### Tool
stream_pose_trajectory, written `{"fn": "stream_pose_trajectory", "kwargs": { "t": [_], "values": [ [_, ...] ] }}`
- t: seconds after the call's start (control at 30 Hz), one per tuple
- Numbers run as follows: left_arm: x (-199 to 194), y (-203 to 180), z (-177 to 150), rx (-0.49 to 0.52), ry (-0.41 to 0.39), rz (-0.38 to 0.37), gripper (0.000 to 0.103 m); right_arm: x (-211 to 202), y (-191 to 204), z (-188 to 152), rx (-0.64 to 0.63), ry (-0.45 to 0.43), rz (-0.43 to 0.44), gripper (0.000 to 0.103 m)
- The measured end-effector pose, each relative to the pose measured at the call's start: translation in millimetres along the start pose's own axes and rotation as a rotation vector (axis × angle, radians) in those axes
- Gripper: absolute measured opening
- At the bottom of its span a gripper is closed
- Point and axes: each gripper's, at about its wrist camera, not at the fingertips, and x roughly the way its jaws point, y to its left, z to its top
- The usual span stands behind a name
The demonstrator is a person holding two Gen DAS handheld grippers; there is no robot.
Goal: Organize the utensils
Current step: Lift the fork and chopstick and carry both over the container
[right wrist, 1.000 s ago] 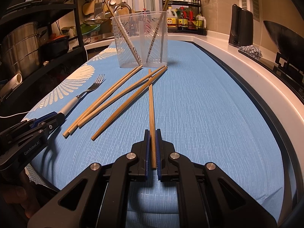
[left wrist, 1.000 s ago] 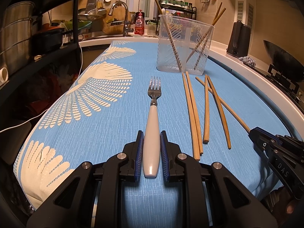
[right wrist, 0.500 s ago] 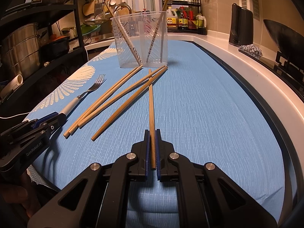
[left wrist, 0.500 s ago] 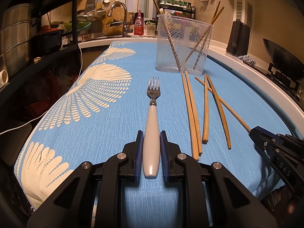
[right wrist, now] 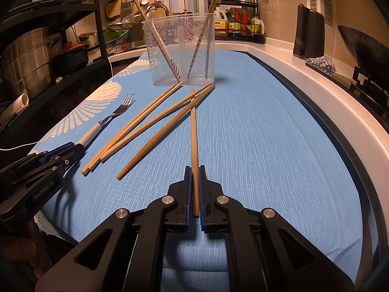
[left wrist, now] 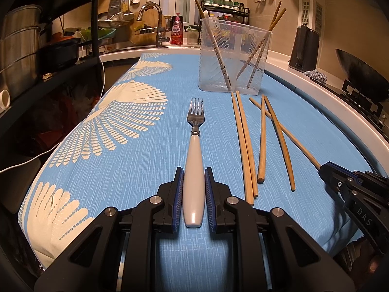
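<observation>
Our left gripper (left wrist: 193, 194) clamps the white-handled steel fork (left wrist: 194, 150); our right gripper (right wrist: 193, 192) pinches one wooden chopstick (right wrist: 193, 131). Lifting could drag its tip across neighbouring chopsticks (right wrist: 136, 126) near the clear plastic holder (right wrist: 180, 48), scattering them.

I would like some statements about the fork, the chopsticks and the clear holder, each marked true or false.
1. The left gripper grips the fork by its white handle. True.
2. The right gripper is empty. False: its fingers close on one chopstick.
3. The clear holder lies on its side. False: it stands upright.
4. Some chopsticks already stand in the holder. True.
</observation>
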Motion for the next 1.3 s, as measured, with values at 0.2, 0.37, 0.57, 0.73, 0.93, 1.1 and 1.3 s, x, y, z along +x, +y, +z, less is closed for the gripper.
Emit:
{"fn": "stream_pose_trajectory", "kwargs": {
  "t": [0.2,0.37,0.57,0.73,0.93,1.1,1.3],
  "values": [
    [-13,-3,5,0.024,-0.058,0.019,0.018,-3,0,4,0.008,0.007,-0.002,0.005],
    [-23,-5,12,0.034,-0.093,0.013,0.018,-17,1,14,0.004,-0.028,0.002,0.005],
    [-35,-6,18,0.048,-0.129,0.002,0.018,-41,0,32,0.005,-0.085,0.011,0.005],
    [-45,-9,21,0.068,-0.161,0.005,0.018,-58,0,47,-0.003,-0.129,0.019,0.005],
    [-57,-3,34,0.051,-0.19,-0.006,0.018,-74,-3,66,-0.002,-0.171,0.029,0.005],
    [-64,0,53,0.056,-0.218,-0.013,0.017,-86,-5,87,-0.003,-0.211,0.039,0.005],
    [-69,9,86,0.036,-0.224,-0.058,0.017,-97,-2,123,-0.016,-0.267,0.057,0.005]
  ]
}}
